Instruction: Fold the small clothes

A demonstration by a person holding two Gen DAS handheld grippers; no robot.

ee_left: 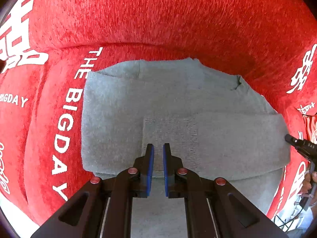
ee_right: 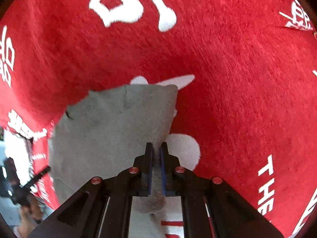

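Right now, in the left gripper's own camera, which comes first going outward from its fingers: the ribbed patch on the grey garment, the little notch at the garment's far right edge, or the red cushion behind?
1. Ribbed patch: just ahead of the left gripper, on the grey garment.
2. Notch: far right edge.
3. Red cushion: behind everything.

Bright, even daylight in both views; shadows soft. Strong fisheye bowing, dark vignette at corners. Right wrist view slightly motion-blurred at left edge; left view sharp.
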